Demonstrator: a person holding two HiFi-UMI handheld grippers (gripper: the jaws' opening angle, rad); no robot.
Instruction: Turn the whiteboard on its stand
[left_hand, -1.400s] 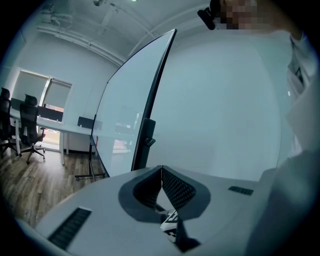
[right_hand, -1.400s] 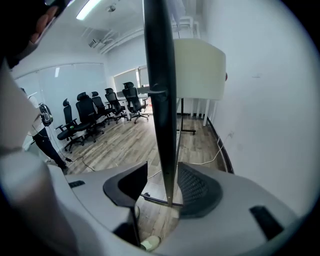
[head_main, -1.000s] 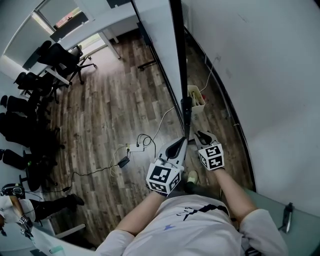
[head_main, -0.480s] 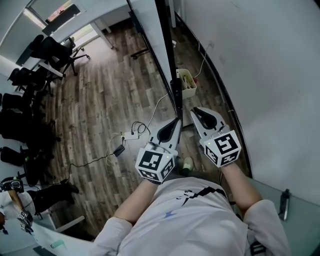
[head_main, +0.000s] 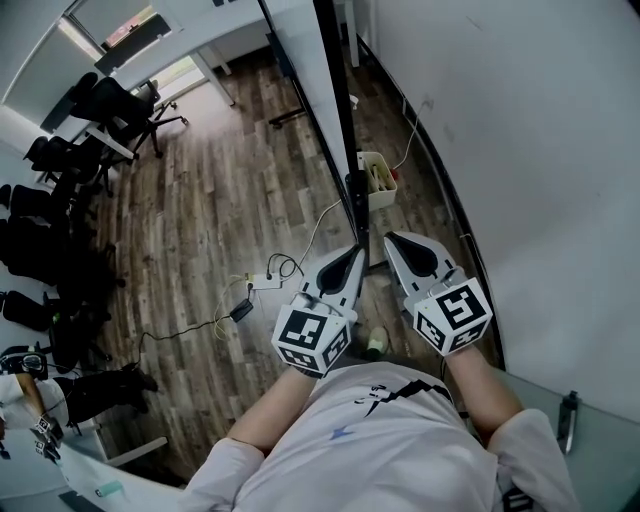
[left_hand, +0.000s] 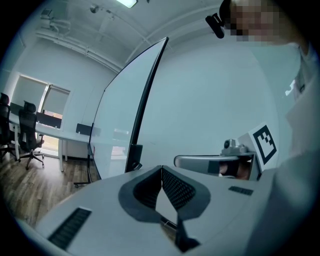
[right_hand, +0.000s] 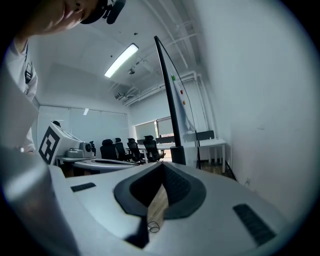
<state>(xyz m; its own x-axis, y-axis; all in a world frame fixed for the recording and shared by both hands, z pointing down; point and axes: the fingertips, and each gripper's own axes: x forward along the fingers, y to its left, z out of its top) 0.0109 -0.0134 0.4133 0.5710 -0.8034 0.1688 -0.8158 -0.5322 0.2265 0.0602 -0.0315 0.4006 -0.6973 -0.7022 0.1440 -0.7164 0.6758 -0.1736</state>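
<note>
Because the whiteboard (head_main: 300, 50) looks stiff and heavy, I'd push its black side frame (head_main: 333, 80) (left gripper (head_main: 354, 252) and right gripper (head_main: 393, 241) both pressed together, empty).

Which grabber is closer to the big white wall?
The right gripper. It sits between the whiteboard's dark edge and the wall; the left gripper is on the edge's other side, toward the office chairs.

Wood floor (head_main: 200, 220) beneath the fingers (head_main: 340, 272), white power strip (head_main: 265, 283) with cables just left of them, white bin (head_main: 378, 180) just beyond, black office chairs (head_main: 110, 110) far left
</note>
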